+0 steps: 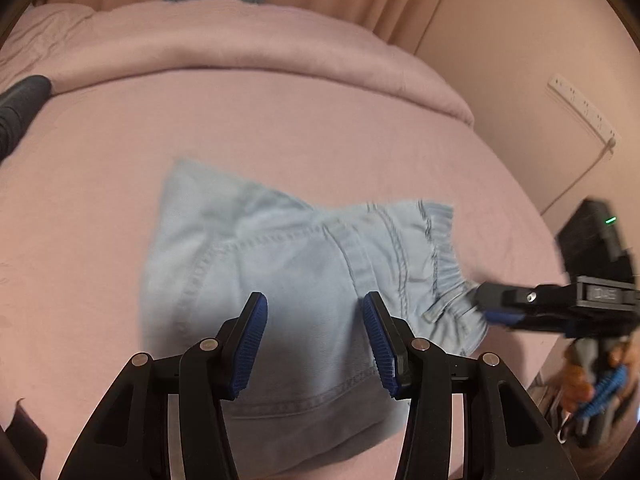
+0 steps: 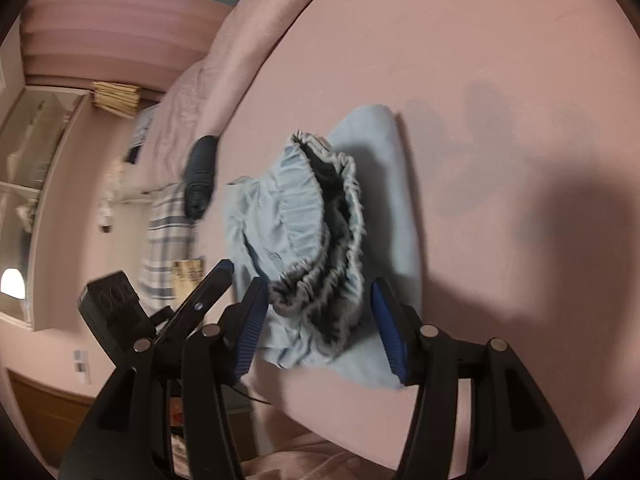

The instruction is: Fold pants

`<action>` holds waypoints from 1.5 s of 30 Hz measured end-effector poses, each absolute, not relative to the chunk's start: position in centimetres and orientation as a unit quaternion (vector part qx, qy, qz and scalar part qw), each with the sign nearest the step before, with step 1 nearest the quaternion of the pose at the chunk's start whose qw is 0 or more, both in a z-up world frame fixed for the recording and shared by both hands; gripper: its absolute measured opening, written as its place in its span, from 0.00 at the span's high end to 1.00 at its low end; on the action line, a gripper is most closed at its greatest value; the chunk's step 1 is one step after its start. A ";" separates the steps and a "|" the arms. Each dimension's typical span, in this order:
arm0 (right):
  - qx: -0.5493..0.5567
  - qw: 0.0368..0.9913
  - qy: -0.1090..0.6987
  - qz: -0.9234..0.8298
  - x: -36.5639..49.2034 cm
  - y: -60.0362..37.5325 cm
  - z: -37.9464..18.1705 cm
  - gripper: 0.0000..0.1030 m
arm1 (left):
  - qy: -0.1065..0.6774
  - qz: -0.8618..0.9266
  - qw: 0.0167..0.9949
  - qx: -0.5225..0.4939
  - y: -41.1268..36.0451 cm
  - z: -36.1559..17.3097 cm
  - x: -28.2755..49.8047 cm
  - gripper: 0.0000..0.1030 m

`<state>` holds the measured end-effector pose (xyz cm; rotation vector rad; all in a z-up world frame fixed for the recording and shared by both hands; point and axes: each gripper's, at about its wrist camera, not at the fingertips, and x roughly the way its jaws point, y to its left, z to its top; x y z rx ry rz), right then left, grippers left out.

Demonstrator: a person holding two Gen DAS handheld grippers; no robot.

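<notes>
Lying on the pink bed, the pants form a compact light-blue denim bundle, already folded down to a short block. Its long axis runs across the left wrist view, from a plain folded corner at far left to the elastic waistband at right. The left gripper hovers over the near middle of the bundle with both blue pads spread wide and nothing between them; whether the pads touch the cloth cannot be told. The right gripper comes in from the waistband end, its tips at the gathered edge; in that view the jaw gap is too blurred to read. In its own view the right gripper shows wide-set fingers straddling the ruffled waistband, which stands up and gapes open toward the camera, with the flat folded layer running away behind it. No cloth is pinched in either tool. Judgement: the right gripper is the nearer tool to the loose waistband end, so flattening or tucking that end falls to it, working along the long axis toward the left gripper. A dark rolled item lies well apart near the bed edge.
</notes>
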<state>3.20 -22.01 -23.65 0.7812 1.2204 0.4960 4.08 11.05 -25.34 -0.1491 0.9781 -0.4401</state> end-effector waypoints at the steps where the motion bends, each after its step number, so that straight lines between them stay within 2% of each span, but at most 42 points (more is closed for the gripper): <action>1: 0.336 0.738 0.549 0.205 2.9 -21.8 -23.0 0.47 | 0.470 -0.210 0.854 -0.069 10.6 -25.8 4.2 0.53; 5: 0.296 0.790 0.496 0.206 1.9 -21.6 -20.0 0.48 | 0.489 -0.215 0.841 -0.084 10.0 -26.7 5.4 0.53; 9: 0.234 0.798 0.499 0.245 2.1 -19.3 -19.8 0.52 | 0.498 -0.218 0.833 -0.105 11.0 -26.6 5.4 0.53; 12: 0.201 0.799 0.505 0.255 2.6 -17.9 -20.3 0.65 | 0.501 -0.219 0.830 -0.112 11.0 -26.6 5.5 0.53; 13: 0.192 0.805 0.505 0.248 2.7 -17.9 -20.4 0.81 | 0.502 -0.220 0.828 -0.115 11.1 -26.6 5.5 0.53; 18: 0.216 0.805 0.482 0.271 2.1 -19.0 -18.9 0.90 | 0.504 -0.230 0.821 -0.136 12.1 -25.7 5.2 0.53; 23: 0.256 0.788 0.487 0.276 -0.1 -20.6 -19.0 0.91 | 0.510 -0.241 0.817 -0.123 11.9 -25.8 5.0 0.53; 27: 0.265 0.764 0.534 0.245 -0.8 -20.7 -23.5 0.91 | 0.524 -0.222 0.817 -0.094 10.8 -27.2 5.1 0.53; 30: 0.253 0.768 0.539 0.238 -0.6 -20.5 -24.6 0.89 | 0.517 -0.216 0.826 -0.060 9.8 -27.1 4.8 0.53; 32: 0.244 0.766 0.545 0.239 -0.4 -20.3 -24.3 0.88 | 0.514 -0.211 0.831 -0.040 9.2 -26.9 4.5 0.53; 36: 0.187 0.796 0.535 0.213 -0.2 -19.7 -21.7 0.72 | 0.507 -0.202 0.838 -0.022 9.2 -26.2 3.8 0.53; 41: 0.132 0.846 0.465 0.226 -0.5 -19.7 -18.3 0.72 | 0.488 -0.182 0.854 0.013 9.4 -25.4 2.9 0.53; 45: 0.108 0.834 0.476 0.258 0.1 -17.8 -19.0 0.75 | 0.488 -0.171 0.855 0.025 9.3 -25.9 3.0 0.53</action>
